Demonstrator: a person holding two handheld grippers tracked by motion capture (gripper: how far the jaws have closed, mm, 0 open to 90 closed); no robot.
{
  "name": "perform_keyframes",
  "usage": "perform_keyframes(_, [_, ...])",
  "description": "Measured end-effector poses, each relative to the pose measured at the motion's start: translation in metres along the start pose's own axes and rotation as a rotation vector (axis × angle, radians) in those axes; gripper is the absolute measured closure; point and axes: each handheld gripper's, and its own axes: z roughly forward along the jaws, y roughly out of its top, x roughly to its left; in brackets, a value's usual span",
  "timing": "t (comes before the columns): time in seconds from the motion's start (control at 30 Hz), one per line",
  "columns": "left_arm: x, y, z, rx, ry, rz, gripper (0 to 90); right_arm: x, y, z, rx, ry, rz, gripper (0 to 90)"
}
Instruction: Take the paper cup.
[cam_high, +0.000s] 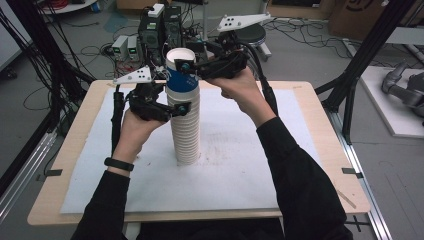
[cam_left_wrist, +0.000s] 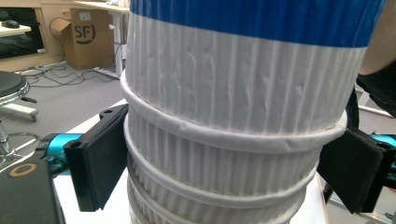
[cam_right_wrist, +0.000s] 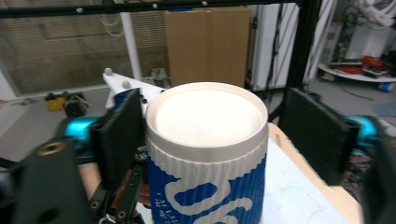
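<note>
A tall stack of ribbed white paper cups (cam_high: 186, 132) stands upside down on the white mat (cam_high: 240, 170). Its top cup (cam_high: 181, 79) is blue with white lettering, and its flat base faces up (cam_right_wrist: 208, 116). My left gripper (cam_high: 177, 109) is shut on the stack just under the blue cup, with both black pads (cam_left_wrist: 100, 163) pressed on the white ribs (cam_left_wrist: 224, 140). My right gripper (cam_high: 183, 64) straddles the blue cup near its top. In the right gripper view the left pad (cam_right_wrist: 119, 140) sits against the cup wall and the right pad (cam_right_wrist: 317, 140) stands off it with a gap.
The mat covers most of a wooden table (cam_high: 330, 145). Behind the table's far edge sit electronics boxes (cam_high: 160, 30), cables and a black stool (cam_high: 252, 35). Black frame posts (cam_high: 370, 45) rise at both sides. The person's black-sleeved forearms (cam_high: 295, 170) come in from the front edge.
</note>
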Motion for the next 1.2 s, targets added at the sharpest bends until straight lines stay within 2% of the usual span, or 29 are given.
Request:
perform_keyframes(0.07, [0.001,0.000,0.000,-0.003,0.000,-0.002,11.2,-0.001,0.000,0.001,-0.001,0.021,0.003,30.3])
perform_keyframes(0.37, [0.000,0.000,0.000,-0.002,0.000,-0.002,11.2,-0.001,-0.001,0.002,0.013,0.023,0.010,30.2])
perform_keyframes(0.53, [0.001,0.000,0.000,-0.003,-0.001,-0.002,11.2,0.000,0.000,0.001,0.009,0.010,-0.015,31.2])
perform_keyframes(0.6, [0.001,0.000,0.000,-0.004,0.000,-0.004,11.2,0.001,0.001,-0.001,0.000,0.004,-0.015,31.4])
perform_keyframes(0.67, [0.001,0.000,0.000,-0.004,-0.002,-0.003,11.2,0.003,0.003,-0.004,-0.032,-0.006,-0.026,31.5])
perform_keyframes(1.2, [-0.001,0.000,0.000,0.002,-0.004,0.000,11.2,0.017,0.026,-0.019,-0.100,-0.020,-0.095,31.7])
